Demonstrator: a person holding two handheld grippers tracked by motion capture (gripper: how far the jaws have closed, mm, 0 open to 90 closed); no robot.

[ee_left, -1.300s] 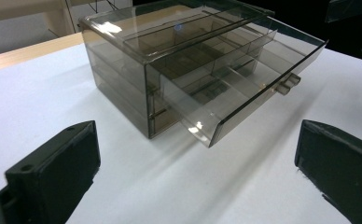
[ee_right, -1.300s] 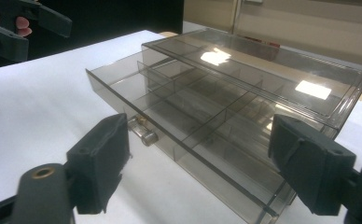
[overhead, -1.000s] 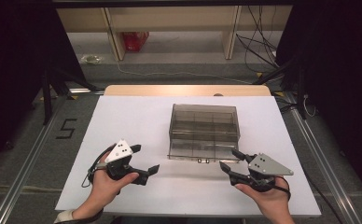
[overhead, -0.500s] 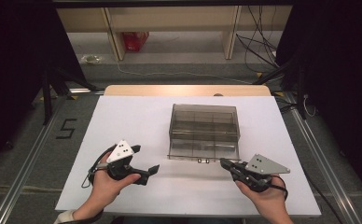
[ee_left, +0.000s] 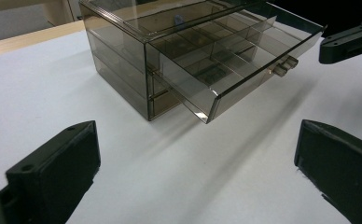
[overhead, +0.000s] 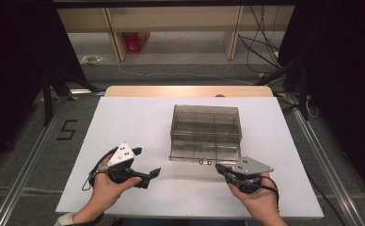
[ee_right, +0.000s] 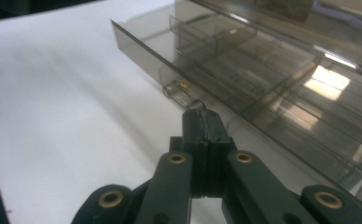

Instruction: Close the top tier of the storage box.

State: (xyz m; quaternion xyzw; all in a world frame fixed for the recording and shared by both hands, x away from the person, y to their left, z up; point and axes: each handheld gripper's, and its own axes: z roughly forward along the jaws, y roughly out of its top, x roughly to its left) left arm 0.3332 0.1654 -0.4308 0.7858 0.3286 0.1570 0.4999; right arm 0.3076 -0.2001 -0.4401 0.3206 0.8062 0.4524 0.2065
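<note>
Drawer (overhead: 204, 151) of the smoky transparent plastic organiser box (overhead: 206, 123) at desk (overhead: 124, 117) centre stands pulled out toward six o'clock. Right gripper (ee_right: 202, 114) has just closed its jaws, empty, near the handle; left gripper (overhead: 148, 175) gapes empty. Pushing it shut likely remains.

One smoky drawer box (overhead: 206, 129), one pulled-out drawer (overhead: 204, 153), two grippers.

You read one sign here: large black numeral "5" (overhead: 67, 130), marked on grey floor (overhead: 39, 155) left of white table (overhead: 124, 117), between dark table leg and metal floor rail. You find no readable label, brand or number on smoky transparent plastic drawer box (overhead: 206, 123). Red container (overhead: 137, 41) on far floor shows marking too blurred to read.
</note>
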